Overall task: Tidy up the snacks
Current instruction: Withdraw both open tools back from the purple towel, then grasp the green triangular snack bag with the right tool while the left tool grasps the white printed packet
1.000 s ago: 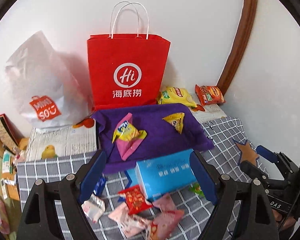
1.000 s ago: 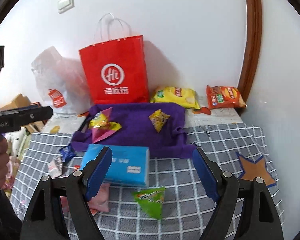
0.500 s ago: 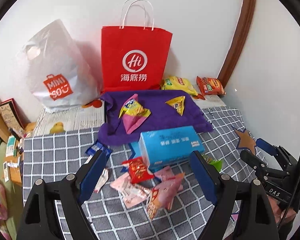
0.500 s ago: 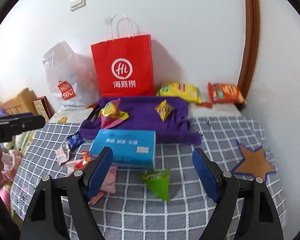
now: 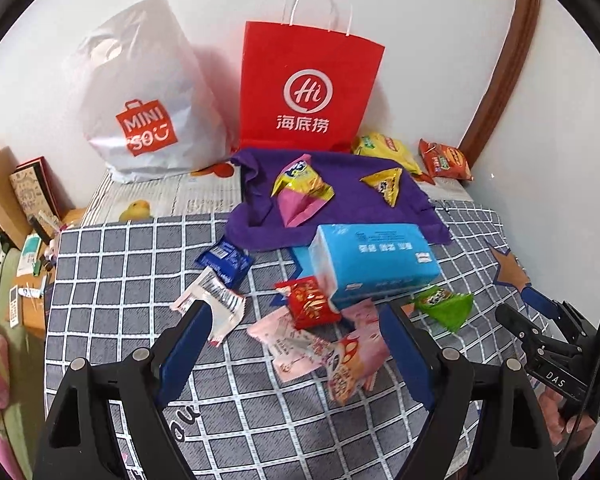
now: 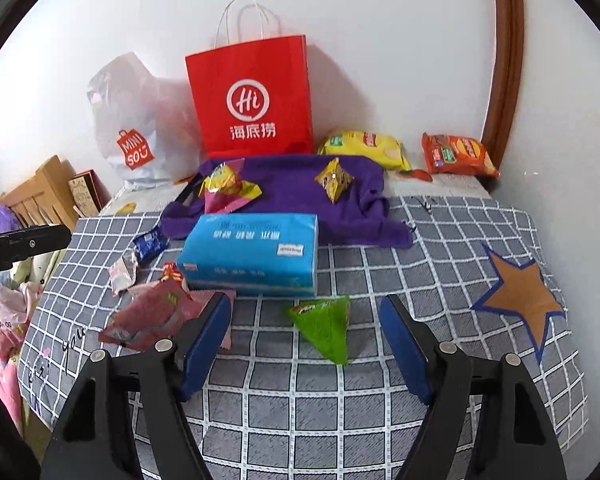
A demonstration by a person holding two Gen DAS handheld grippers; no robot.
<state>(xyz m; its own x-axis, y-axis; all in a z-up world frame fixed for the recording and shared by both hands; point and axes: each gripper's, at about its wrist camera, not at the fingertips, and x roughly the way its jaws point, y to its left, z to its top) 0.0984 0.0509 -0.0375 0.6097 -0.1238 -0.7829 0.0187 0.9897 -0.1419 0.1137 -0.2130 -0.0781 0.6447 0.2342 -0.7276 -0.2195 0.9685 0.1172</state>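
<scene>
Right gripper unclenched, jaws just narrowing, straddling green packet mid-table before tissue pack. Left gripper released above pink packets. Lower squarely; pinch packet's body, not crinkly edge.

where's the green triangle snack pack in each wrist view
Left wrist: green triangular snack packet at right of centre, right of the left gripper, below the blue tissue pack's right corner.
Right wrist: centre, between the right gripper's open fingers, untouched.
Shared landmark: the blue tissue pack, directly behind it in both.
</scene>
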